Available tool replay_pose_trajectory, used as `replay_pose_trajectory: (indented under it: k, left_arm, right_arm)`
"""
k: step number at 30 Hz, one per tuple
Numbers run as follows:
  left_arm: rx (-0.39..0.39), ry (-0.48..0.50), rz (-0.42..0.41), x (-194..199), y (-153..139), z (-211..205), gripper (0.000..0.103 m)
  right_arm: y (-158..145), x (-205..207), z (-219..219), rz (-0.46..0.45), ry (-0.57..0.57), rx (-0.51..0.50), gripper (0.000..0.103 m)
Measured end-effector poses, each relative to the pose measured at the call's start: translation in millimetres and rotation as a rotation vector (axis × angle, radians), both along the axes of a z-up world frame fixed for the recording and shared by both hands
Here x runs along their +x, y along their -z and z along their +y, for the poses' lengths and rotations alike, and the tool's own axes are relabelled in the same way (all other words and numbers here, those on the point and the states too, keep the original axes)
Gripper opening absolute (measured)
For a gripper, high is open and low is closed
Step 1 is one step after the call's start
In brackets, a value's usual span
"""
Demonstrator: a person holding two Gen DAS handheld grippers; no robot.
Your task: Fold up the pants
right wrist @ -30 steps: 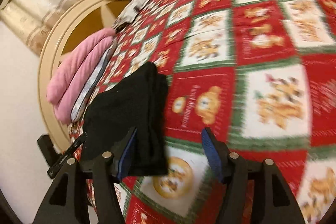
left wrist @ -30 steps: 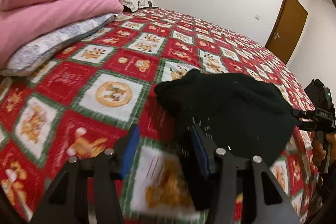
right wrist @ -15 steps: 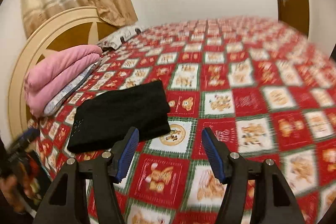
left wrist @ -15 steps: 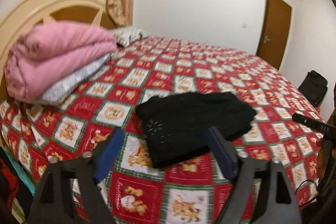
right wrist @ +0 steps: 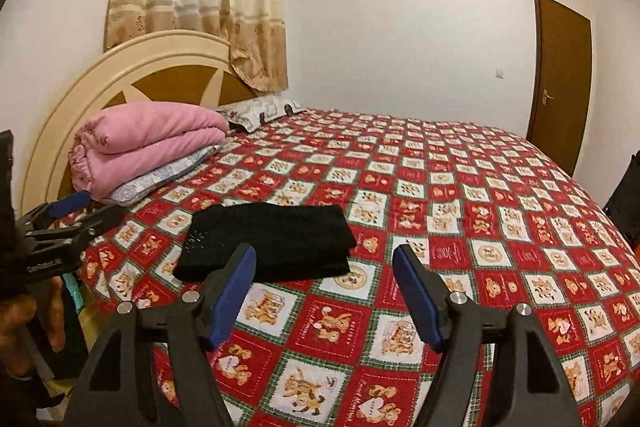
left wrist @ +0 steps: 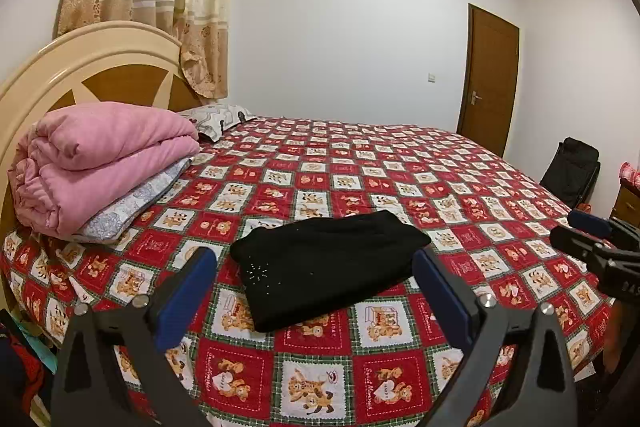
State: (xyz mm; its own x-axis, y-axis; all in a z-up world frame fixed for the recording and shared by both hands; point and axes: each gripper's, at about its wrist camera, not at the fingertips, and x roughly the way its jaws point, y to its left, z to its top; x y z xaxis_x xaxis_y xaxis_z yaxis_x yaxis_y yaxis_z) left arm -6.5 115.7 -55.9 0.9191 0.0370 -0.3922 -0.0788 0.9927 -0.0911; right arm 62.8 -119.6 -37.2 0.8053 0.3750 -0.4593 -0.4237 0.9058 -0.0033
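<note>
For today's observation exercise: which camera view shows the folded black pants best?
The left wrist view: the pants lie whole, centred and unblocked on the bedspread. In the right wrist view a finger hides their near edge.

White walls [left wrist: 340,27], brown door [left wrist: 490,83], curtained headboard [left wrist: 80,67]

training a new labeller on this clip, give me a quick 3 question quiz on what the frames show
1. True or false: the black pants lie folded flat on the bedspread, free of both tongs.
2. What sits on the grey patterned pillow by the headboard? A) pink quilt B) suitcase C) towel
3. Fill in: the door at the far wall is ____ (open/closed).

Key: 1 true. 2 A, the pink quilt. 3 closed.
</note>
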Motion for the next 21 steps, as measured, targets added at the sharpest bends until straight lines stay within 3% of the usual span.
replay_pose_trajectory:
  k: [21]
  left_arm:
    - [-0.010,-0.010,0.001,-3,0,-1,0.101]
  right_arm:
    - [0,-17,10,-0.015,-0.038,-0.002,0.073]
